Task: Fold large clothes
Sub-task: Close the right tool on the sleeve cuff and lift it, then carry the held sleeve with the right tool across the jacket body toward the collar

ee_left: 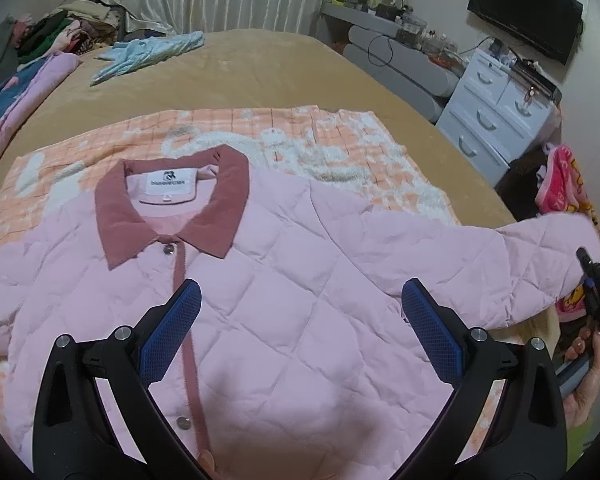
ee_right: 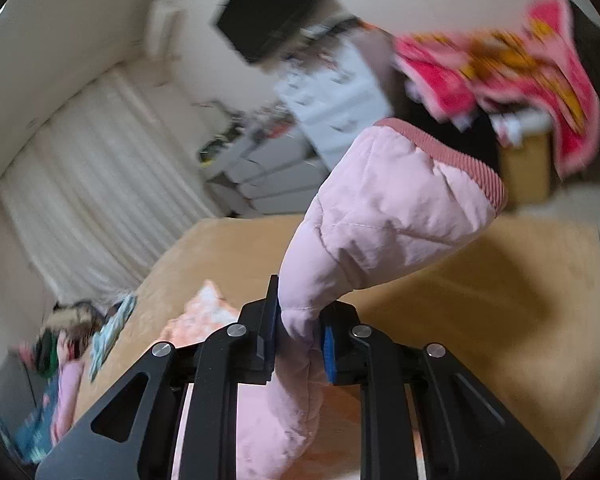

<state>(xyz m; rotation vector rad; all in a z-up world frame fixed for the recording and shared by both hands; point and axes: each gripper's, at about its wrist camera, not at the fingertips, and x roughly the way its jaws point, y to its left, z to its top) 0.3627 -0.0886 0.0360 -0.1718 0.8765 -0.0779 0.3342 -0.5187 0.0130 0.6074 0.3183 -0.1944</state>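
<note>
Across the tan bed point(ee_left: 284, 76) lies a pink quilted jacket point(ee_left: 300, 288); the left gripper point(ee_left: 300, 312) gapes above it, the right gripper point(ee_right: 298, 332) is clenched on its sleeve point(ee_right: 380, 216).

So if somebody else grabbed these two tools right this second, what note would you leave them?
Right gripper: shut on the pink jacket's sleeve, lifted off the bed.
Left gripper: open, holding nothing, above the jacket front.
Jacket: flat, face up, buttoned, on the orange checked blanket.
Done: sleeve picked up.
Left: probably lay the sleeve across the front, fold the other one, then the body.
</note>
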